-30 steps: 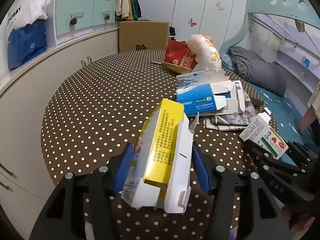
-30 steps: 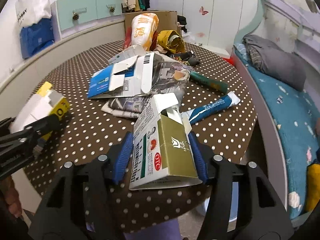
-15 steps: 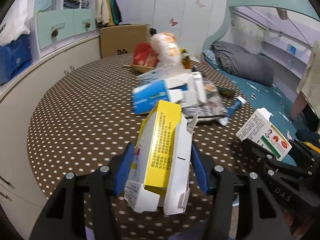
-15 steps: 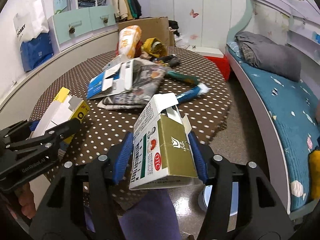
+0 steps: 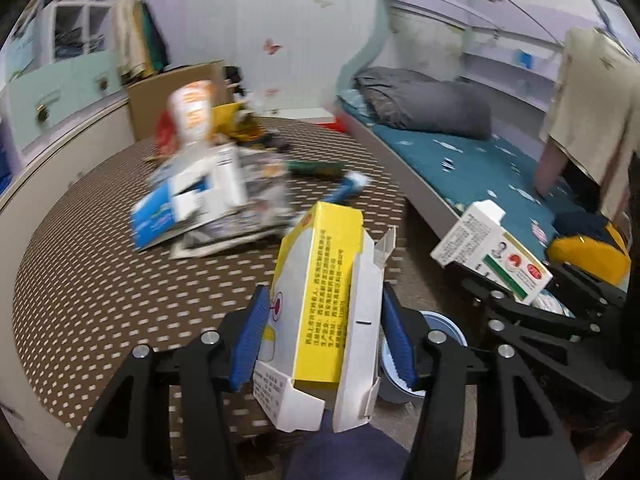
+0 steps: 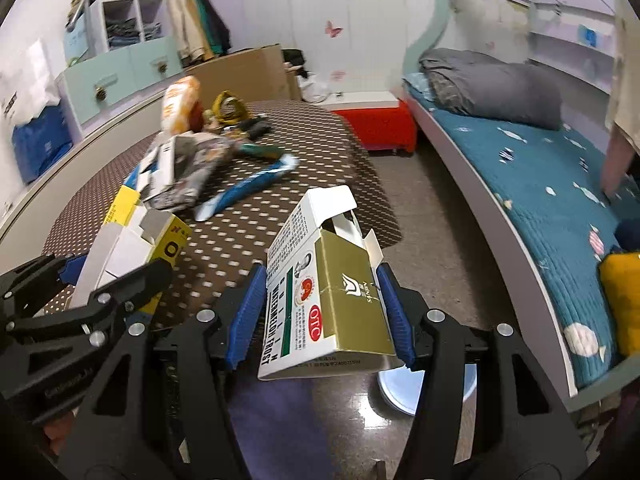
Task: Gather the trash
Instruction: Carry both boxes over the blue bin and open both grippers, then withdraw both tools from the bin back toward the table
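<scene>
Partway through, by the look of it; left gripper (image 5: 322, 336) clamped on a yellow carton (image 5: 320, 300), right gripper (image 6: 320, 316) clamped on a green-and-white medicine box (image 6: 324, 312), both held off the edge of the dotted surface (image 6: 256, 236), above the floor; just beneath, a round bin (image 6: 400, 390) (probably the drop point); left to gather: blue carton (image 5: 160, 216), newspaper (image 5: 248, 220), tube (image 6: 248, 190), snack bag (image 6: 178, 106).
</scene>
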